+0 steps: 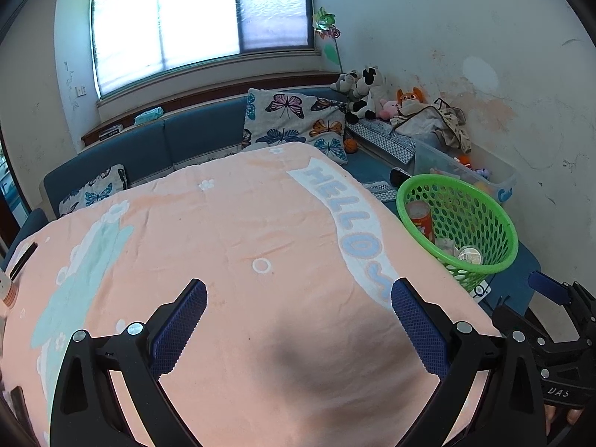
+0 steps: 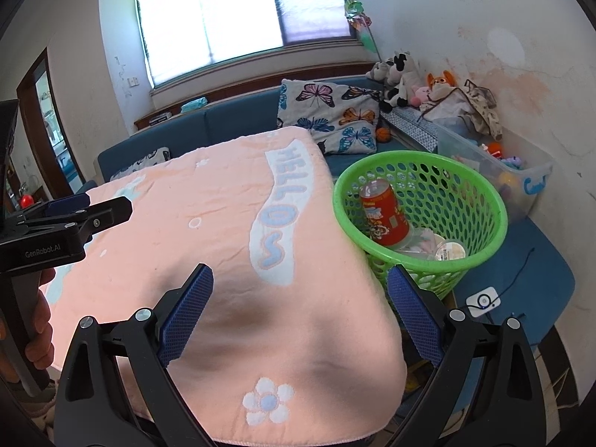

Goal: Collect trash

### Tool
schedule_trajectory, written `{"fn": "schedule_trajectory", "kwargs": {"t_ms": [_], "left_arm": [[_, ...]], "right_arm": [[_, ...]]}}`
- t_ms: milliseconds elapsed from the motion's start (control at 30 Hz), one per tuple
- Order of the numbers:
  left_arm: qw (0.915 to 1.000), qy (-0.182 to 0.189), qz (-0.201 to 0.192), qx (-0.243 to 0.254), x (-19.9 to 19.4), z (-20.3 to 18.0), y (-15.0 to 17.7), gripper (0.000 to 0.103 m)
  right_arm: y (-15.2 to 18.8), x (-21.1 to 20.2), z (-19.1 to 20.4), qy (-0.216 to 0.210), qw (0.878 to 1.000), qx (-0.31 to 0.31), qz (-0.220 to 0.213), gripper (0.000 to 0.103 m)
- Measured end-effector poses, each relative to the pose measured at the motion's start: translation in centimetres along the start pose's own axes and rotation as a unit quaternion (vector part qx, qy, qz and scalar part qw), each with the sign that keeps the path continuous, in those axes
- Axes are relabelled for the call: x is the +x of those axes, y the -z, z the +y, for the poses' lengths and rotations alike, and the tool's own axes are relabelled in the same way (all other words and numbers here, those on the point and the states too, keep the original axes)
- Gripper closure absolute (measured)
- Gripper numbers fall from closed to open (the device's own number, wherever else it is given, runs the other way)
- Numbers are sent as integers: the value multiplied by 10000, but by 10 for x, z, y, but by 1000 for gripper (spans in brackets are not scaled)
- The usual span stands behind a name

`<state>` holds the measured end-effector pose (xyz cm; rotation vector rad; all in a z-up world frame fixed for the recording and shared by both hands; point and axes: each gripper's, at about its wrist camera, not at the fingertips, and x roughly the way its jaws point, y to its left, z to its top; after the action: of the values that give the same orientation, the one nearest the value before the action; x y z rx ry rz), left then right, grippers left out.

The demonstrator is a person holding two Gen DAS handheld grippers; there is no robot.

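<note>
Beside the pink blanket (image 2: 208,246), the green basket (image 2: 495,219) holds a red can (image 2: 385,216) and small cups. Light, thin-walled, slippery: take the can mid-body. Your left gripper (image 1: 298,320) and right gripper (image 2: 300,309) both gape wide, empty.

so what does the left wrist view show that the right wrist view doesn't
Only the left wrist view: the left tongs seen from behind, open over the blanket, and a dark strip at the blanket's far left edge.

Only the right wrist view: a white flower on the blanket's near edge, a doorway at left, and a hand gripping the left tool's handle.

Both: the pink blanket, the green basket holding a red can, the butterfly pillow, the window.
</note>
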<state>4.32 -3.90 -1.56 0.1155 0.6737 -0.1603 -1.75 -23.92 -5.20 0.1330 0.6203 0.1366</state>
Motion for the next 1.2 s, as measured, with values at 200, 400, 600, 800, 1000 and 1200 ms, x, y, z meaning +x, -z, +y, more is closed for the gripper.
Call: {"fn": "schedule_trajectory", "kwargs": {"t_ms": [200, 400, 600, 800, 1000, 1200], "left_arm": [[10000, -19, -20, -41, -2, 2, 2, 7], [9999, -89, -62, -22, -4, 1, 1, 7], [9998, -158, -102, -32, -6, 3, 2, 7], [9996, -200, -140, -121, -10, 7, 2, 7], [9995, -222, -126, -190, -10, 12, 3, 7], [9994, -254, -125, -187, -10, 12, 4, 7]], "right_arm": [[1, -4, 1, 6, 10000, 57, -40, 9], [0, -8, 4, 36, 10000, 1, -90, 9], [-1, -10, 9, 19, 9999, -93, -136, 8], [-1, -11, 16, 23, 9997, -200, -159, 8], [-3, -13, 19, -8, 9996, -233, -184, 7], [-4, -12, 22, -16, 9994, -281, -197, 7]]}}
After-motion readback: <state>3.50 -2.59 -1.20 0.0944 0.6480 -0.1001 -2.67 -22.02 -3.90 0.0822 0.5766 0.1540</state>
